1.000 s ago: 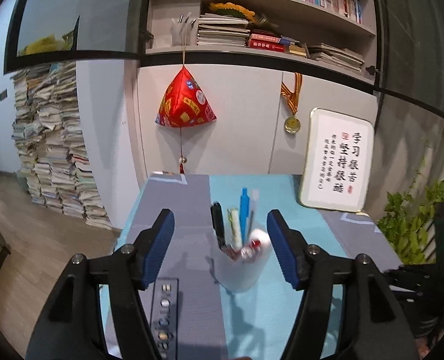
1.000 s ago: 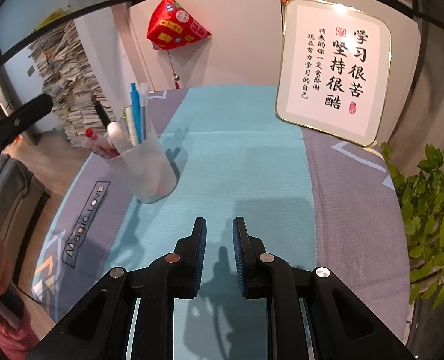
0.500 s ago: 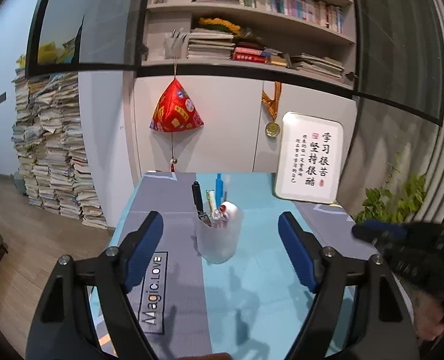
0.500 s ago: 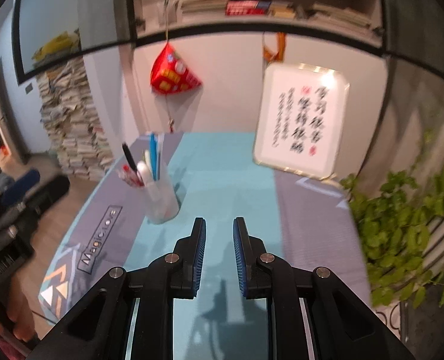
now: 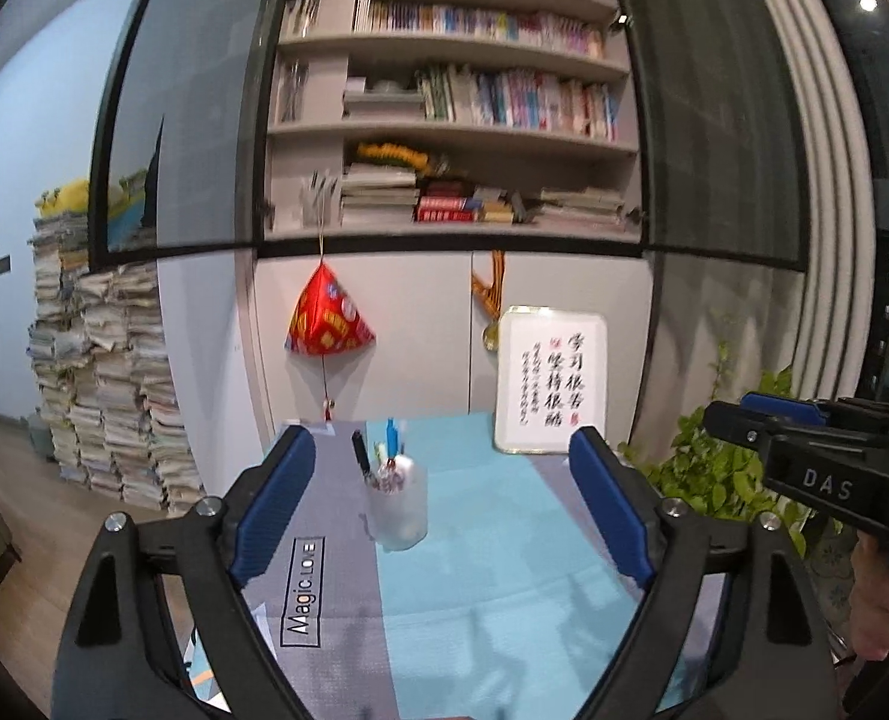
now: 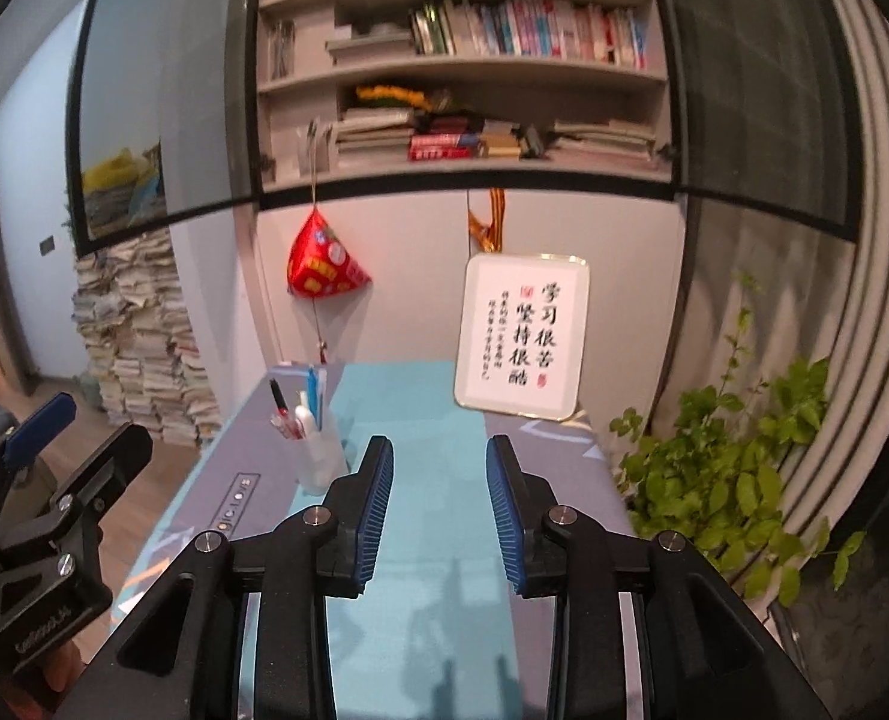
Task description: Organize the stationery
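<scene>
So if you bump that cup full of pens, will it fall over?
Probably easily. The frosted plastic cup looks thin and light, and the pens stand well above its rim and lean sideways, so it seems top-heavy. It's narrow too, and would likely slide on the cloth-covered table.

A frosted white cup (image 5: pixel 398 510) stands upright on the grey and teal table mat, just below the middle of the left wrist view and left of centre in the right wrist view. Pens (image 5: pixel 378 462) stick up out of it: a black one leaning left, a blue one upright, others with red and white parts bunched at the rim.
</scene>
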### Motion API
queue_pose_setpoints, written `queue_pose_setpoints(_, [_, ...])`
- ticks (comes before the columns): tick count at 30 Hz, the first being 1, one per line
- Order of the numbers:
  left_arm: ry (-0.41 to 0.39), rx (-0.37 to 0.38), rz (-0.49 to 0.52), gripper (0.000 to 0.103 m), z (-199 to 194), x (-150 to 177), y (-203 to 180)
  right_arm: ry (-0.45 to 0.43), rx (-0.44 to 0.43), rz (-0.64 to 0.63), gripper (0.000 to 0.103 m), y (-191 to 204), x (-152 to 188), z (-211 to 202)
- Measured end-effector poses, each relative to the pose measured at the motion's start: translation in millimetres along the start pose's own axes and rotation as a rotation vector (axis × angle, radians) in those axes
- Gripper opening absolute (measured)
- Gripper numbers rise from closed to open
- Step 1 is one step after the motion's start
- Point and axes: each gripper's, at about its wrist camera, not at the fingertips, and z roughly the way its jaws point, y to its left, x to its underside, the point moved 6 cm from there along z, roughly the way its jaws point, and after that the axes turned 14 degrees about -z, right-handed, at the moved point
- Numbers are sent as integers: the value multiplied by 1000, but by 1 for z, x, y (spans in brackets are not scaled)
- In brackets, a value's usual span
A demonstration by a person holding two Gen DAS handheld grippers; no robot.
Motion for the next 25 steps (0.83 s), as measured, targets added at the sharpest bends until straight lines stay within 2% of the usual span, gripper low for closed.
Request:
queue_pose_setpoints(9, [-64,14,5,91,-33,-9,-11,-74,4,-12,34,4,-3,-38])
queue_pose_setpoints(25, [-74,6,6,91,-41,-9,-11,-88,7,-4,34,3,3,-48])
